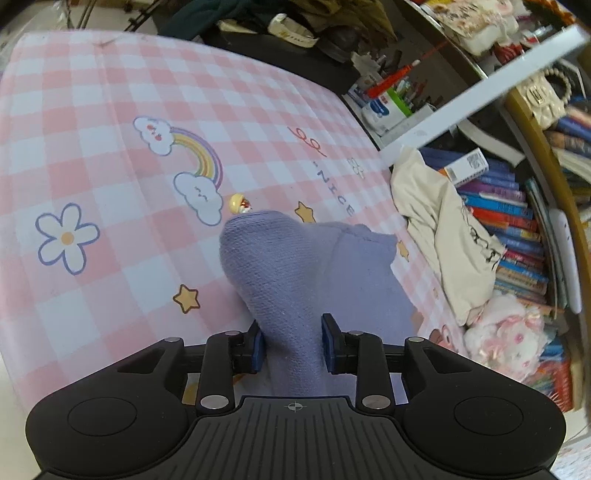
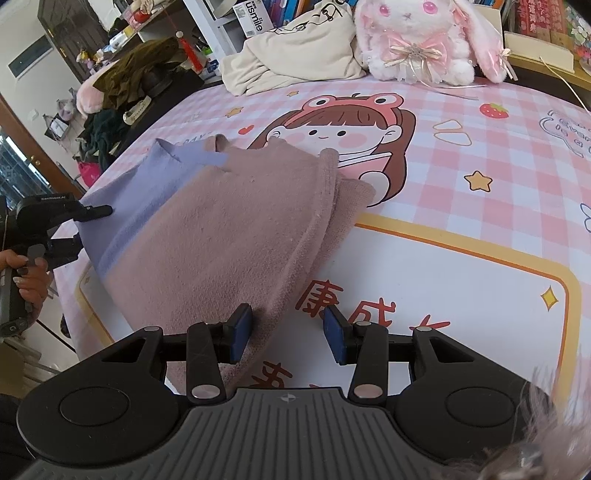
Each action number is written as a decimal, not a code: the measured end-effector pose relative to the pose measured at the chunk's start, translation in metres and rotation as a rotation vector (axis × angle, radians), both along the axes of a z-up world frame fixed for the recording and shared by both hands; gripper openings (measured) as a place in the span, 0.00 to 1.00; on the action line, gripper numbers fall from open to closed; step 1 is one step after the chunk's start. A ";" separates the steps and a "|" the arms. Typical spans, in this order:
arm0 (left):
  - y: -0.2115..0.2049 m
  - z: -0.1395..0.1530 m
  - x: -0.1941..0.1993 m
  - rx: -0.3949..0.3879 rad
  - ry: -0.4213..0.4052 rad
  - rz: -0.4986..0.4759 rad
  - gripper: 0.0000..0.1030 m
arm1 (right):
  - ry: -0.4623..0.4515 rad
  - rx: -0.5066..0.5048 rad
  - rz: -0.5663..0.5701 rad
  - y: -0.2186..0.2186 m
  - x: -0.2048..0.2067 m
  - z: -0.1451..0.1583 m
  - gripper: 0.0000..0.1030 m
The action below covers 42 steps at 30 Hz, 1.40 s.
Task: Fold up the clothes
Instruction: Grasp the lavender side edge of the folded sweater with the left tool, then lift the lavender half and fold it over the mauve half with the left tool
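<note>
Pink checked mat [image 2: 480, 147] bears a sweater [image 2: 221, 229]; left tongs [image 1: 291, 341] grip it, right tongs [image 2: 288, 332] gape

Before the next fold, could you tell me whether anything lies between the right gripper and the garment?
Nothing visible does: the right gripper is open, with the pink-and-purple garment's hem already between its fingers.

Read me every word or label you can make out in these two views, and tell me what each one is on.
"NICE": on the pink checked mat, beside the stars.
"usmile": on a white box behind the cream bag.
"康成": large red characters on the mat's white panel; the characters below are cut off by the right gripper.
Book spines, the left gripper casing print and the blue outlined writing at the mat's right edge: too small or blurred.
</note>
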State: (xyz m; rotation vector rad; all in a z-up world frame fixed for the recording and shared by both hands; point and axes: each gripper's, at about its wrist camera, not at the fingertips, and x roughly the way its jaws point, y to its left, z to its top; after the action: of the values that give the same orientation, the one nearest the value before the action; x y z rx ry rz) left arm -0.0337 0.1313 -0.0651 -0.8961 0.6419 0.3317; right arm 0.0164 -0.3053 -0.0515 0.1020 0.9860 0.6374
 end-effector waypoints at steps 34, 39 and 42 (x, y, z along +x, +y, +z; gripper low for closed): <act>-0.058 0.070 0.012 0.236 -0.148 -0.246 0.13 | -0.016 -0.014 0.019 0.003 0.000 0.000 0.39; -0.101 0.104 0.018 0.352 -0.197 -0.360 0.12 | -0.018 -0.012 0.026 0.002 0.000 0.000 0.39; -0.140 0.115 0.020 0.469 -0.200 -0.480 0.12 | -0.017 -0.008 0.026 0.001 0.000 0.000 0.39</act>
State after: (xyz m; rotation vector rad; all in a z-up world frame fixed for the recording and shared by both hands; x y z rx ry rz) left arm -0.0136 -0.0089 0.0504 -0.3033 0.5421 -0.0437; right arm 0.0167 -0.3039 -0.0516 0.0761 0.9744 0.6573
